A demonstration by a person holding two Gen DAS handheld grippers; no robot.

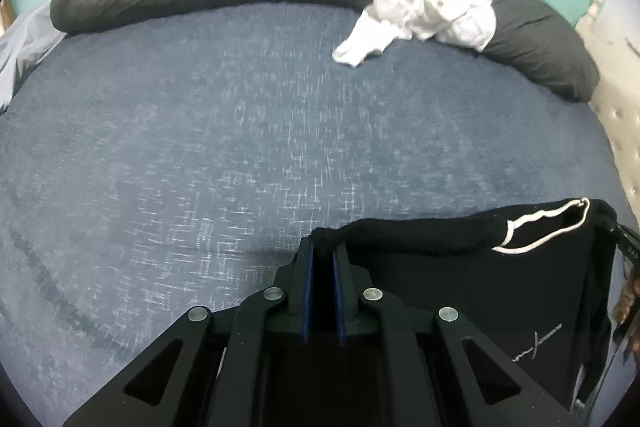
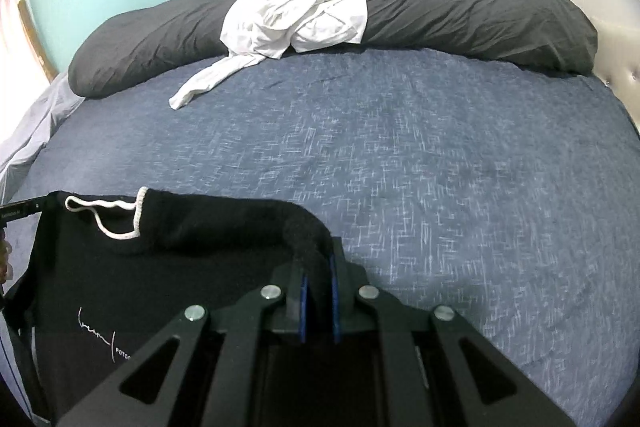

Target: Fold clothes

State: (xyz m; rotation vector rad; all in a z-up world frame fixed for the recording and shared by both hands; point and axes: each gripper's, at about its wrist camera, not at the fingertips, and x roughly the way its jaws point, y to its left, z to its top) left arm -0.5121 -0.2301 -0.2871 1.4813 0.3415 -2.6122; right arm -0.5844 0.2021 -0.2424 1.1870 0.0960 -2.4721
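Both grippers, L [image 1: 323, 247] & R [image 2: 318, 251], clamp black garment [image 2: 160, 267].

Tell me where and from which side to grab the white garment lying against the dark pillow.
Probably best by the sleeve-like strip that trails off the white garment onto the blue bedspread. It lies flat and alone, while the rest is a crumpled heap on the dark pillow. Come from above on the near side. Both tongs now hold the black garment.
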